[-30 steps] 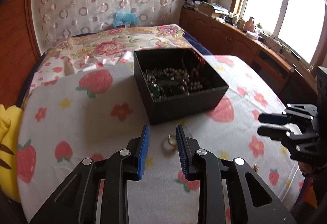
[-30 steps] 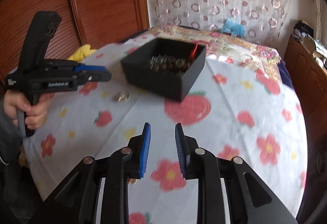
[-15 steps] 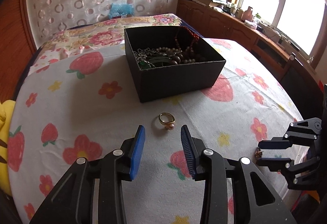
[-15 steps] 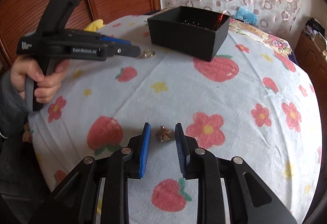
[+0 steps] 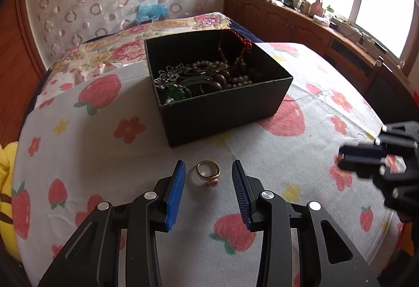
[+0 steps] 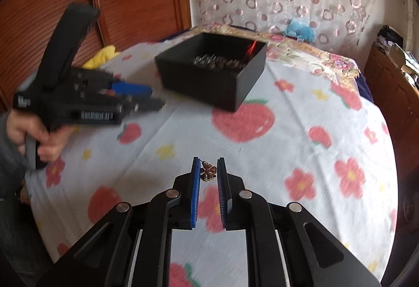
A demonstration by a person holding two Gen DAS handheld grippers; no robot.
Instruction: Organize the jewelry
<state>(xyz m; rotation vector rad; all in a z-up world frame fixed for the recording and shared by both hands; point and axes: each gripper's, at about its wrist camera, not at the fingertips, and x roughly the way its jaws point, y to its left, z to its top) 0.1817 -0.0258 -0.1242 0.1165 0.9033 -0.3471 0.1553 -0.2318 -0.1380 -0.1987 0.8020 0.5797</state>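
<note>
Both grippers were over the cloth-covered table. Left gripper (image 5: 208,171), black with blue ribbed pads, was spread wide, its pads either side of a gold ring with a pinkish pearl (image 5: 208,173); neither pad touched the ring, which lay flat on the white tablecloth printed with strawberries and flowers (image 5: 78,145). Just beyond the ring stood the open black rectangular box (image 5: 225,114), holding a tangle of pearl strands, brown beads, a silver ornament and a green stone piece; a red bead string hung over its far wall.

Right gripper (image 6: 209,171) was narrowed around a small bronze-coloured clover-shaped charm (image 6: 208,172), the pads close on both sides. The charm appeared pinched between them, though contact on the right pad could not be confirmed. This gripper sat near the table's front edge, well apart from the box. The person's left hand (image 6: 39,137) gripped the other tool's handle; that part of the right wrist view was blurred.
</note>
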